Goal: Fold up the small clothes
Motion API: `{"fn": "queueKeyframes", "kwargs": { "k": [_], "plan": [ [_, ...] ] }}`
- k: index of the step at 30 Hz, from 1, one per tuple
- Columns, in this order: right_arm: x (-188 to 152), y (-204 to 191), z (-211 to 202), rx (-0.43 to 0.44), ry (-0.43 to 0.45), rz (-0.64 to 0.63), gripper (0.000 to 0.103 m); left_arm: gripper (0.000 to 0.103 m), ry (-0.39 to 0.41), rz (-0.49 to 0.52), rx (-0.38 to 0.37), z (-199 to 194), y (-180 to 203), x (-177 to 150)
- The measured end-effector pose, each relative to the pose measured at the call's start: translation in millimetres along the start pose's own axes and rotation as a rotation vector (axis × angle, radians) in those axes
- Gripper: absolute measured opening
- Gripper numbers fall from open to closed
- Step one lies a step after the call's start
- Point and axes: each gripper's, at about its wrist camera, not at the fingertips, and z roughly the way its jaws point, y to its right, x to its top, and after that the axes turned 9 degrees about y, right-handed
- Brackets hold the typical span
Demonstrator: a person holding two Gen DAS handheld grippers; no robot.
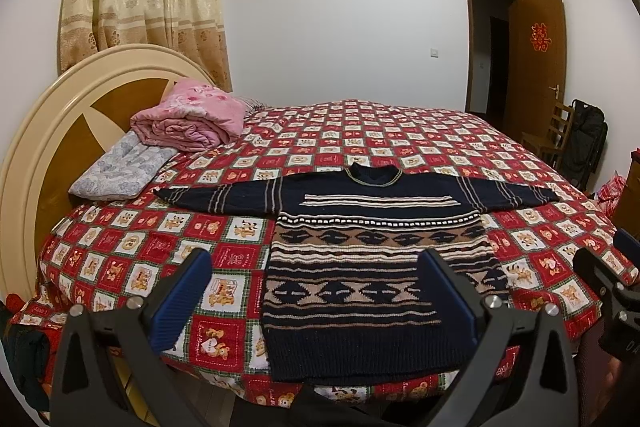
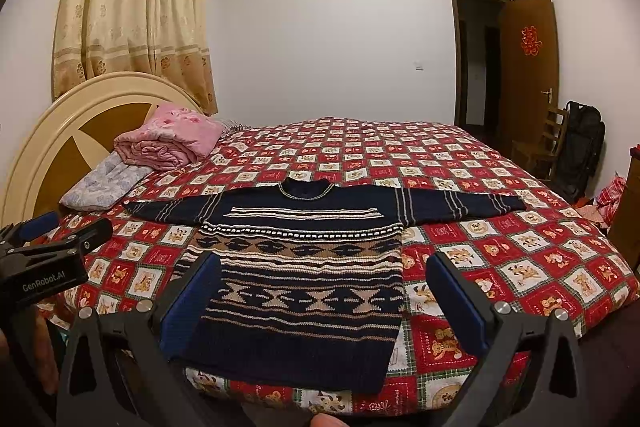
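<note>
A navy knit sweater [image 1: 372, 267] with beige and white patterned bands lies flat, face up, on the bed, sleeves spread to both sides, hem toward me. It also shows in the right wrist view [image 2: 304, 279]. My left gripper [image 1: 316, 291] is open and empty, held above the near edge of the bed at the sweater's hem. My right gripper [image 2: 324, 295] is open and empty too, over the hem's right part. The right gripper shows at the right edge of the left wrist view [image 1: 612, 267]; the left gripper shows at the left of the right wrist view [image 2: 60, 243].
The bed has a red checked cover [image 1: 400, 139] and a cream headboard [image 1: 60, 131] at the left. A rolled pink quilt [image 1: 192, 119] and a grey pillow [image 1: 120, 167] lie by the headboard. A wooden chair [image 1: 552, 131], a black bag [image 1: 588, 143] and an open door [image 1: 536, 63] stand at the right.
</note>
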Motion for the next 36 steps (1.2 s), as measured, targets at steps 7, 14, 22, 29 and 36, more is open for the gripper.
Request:
{"fn": "queueKeyframes", "kwargs": {
  "k": [7,14,22,29,36],
  "plan": [
    [-1.5,-1.7,0.4,0.003,-0.004,-0.002,0.102,0.103,-0.004,-0.001,0.003,0.3,-1.0,-0.2],
    [-3.8,-2.1,3.4,0.007,-0.013,-0.01,0.102,0.103,-0.01,0.0,0.005,2.8,-1.5,-1.9],
    [-5.4,-2.6,6.7,0.021,-0.023,-0.017,0.102,0.103,-0.02,0.001,0.006,7.4,-0.8,-4.5],
    [-11.9,-1.8,14.2,0.116,-0.023,-0.002,0.102,0.103,-0.036,-0.002,0.006,17.9,1.3,-11.3],
    [-32.0,4.5,54.2,0.124,-0.066,-0.044,0.102,0.103,-0.06,0.007,-0.003,54.0,2.5,-26.6]
  ]
}}
